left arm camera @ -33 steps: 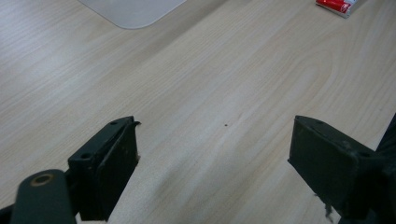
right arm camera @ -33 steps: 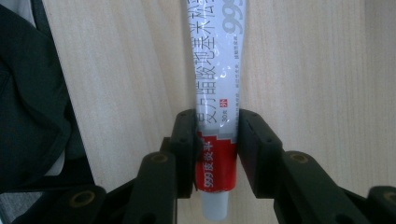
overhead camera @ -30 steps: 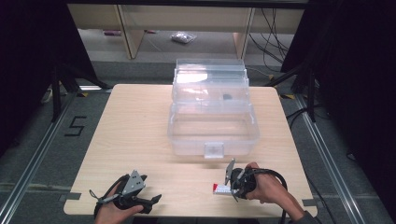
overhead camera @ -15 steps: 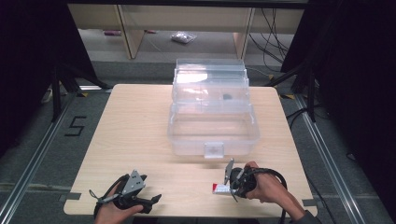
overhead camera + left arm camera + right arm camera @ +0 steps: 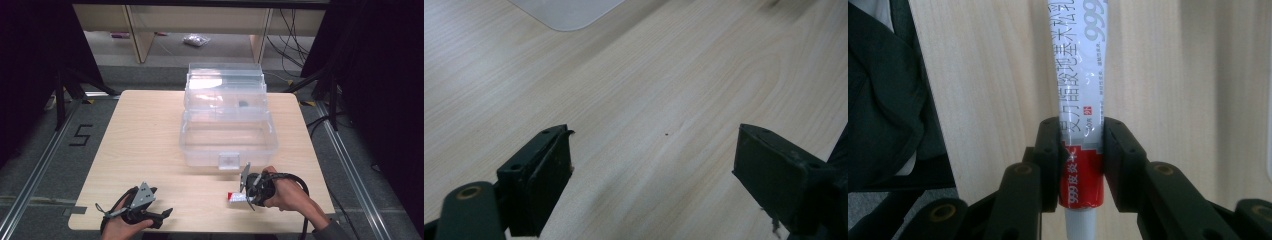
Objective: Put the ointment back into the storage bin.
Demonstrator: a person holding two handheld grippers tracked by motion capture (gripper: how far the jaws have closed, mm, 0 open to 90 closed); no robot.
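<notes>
Currently right gripper (image 5: 1079,145) fingers clamp the red-and-white ointment tube (image 5: 1079,100) near its red cap end, lower right of centre in the high view, near the clear plastic box (image 5: 227,135). Left gripper (image 5: 651,165) fingers spread, empty, over the surface (image 5: 150,130). Risk: end-held tube may swing or slip; squeezing could crease it.

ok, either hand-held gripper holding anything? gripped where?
Right hand-held gripper is shut on the ointment tube, clamped near its cap end at the red band. Left hand-held gripper is open and holds nothing.
</notes>
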